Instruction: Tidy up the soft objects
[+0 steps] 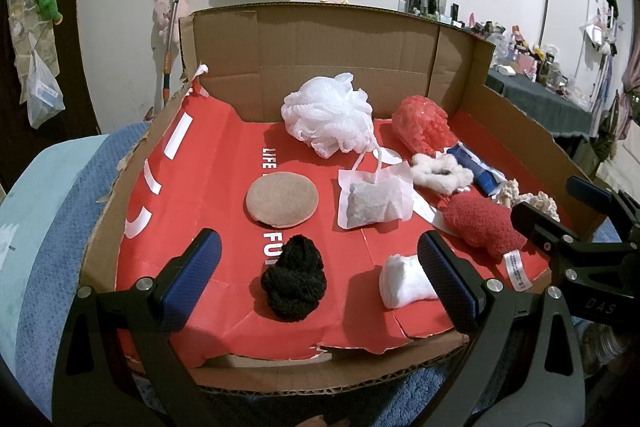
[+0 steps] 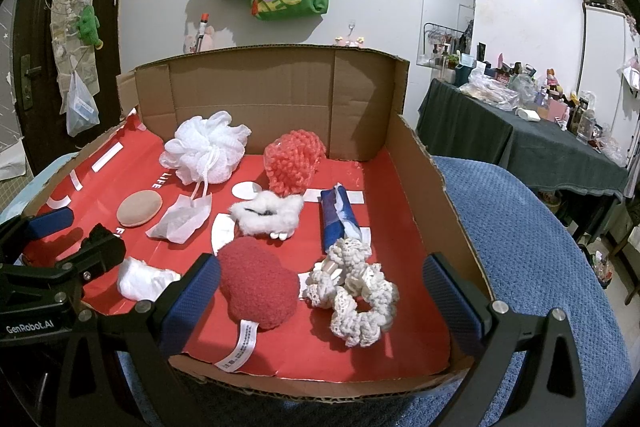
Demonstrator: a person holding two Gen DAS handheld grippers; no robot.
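A cardboard box [image 1: 320, 39] lined in red holds several soft objects. In the left wrist view my left gripper [image 1: 318, 281] is open at the box's front edge, with a black yarn ball [image 1: 294, 281] between its fingers and a white sock [image 1: 404, 281] by the right one. Behind lie a tan round pad [image 1: 282, 201], a sachet [image 1: 374, 203] and a white mesh pouf [image 1: 328, 111]. My right gripper [image 2: 320, 297] is open over the front edge, with a red fuzzy heart [image 2: 258, 287] and a cream lace scrunchie [image 2: 356, 291] between its fingers.
A coral bobble sponge [image 2: 294, 163], a white fluffy scrunchie [image 2: 268, 213] and a blue tissue pack [image 2: 338, 215] lie further back. The box [image 2: 432, 187] rests on a blue towel-covered surface [image 2: 520, 227]. A cluttered table [image 2: 520, 131] stands at right; bags hang on the wall.
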